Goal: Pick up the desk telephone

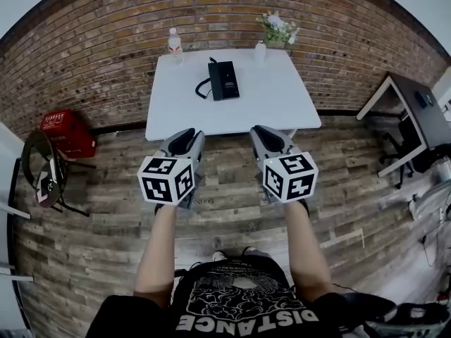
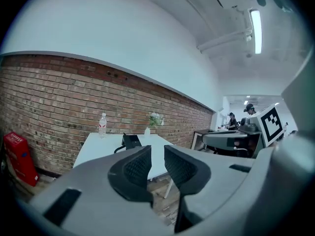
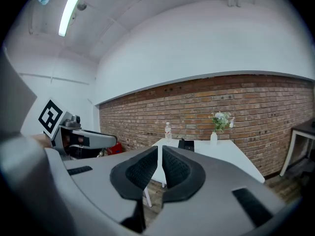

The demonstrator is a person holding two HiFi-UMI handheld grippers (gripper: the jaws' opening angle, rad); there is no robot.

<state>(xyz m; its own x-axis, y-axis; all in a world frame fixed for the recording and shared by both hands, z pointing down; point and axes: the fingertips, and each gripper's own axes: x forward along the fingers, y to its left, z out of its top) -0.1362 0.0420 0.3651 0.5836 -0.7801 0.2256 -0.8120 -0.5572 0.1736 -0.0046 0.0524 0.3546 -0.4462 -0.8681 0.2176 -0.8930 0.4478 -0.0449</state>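
The black desk telephone (image 1: 223, 80) lies on the far half of a white table (image 1: 268, 101), its coiled cord at its left side. Both grippers hang in the air over the wooden floor, short of the table's near edge and well apart from the phone. My left gripper (image 1: 184, 138) is open by a small gap with nothing in it; in its own view the gripper (image 2: 157, 154) points toward the phone (image 2: 131, 141). The right gripper (image 1: 265, 134) is shut and empty; past this gripper (image 3: 160, 154) the phone (image 3: 186, 144) shows small on the table (image 3: 221, 154).
A water bottle (image 1: 174, 42) and a vase of flowers (image 1: 277, 30) stand at the table's far edge by the brick wall. A red crate (image 1: 67, 132) and a chair (image 1: 42, 167) sit left; a dark desk (image 1: 419, 111) stands right. People (image 2: 251, 109) are far off.
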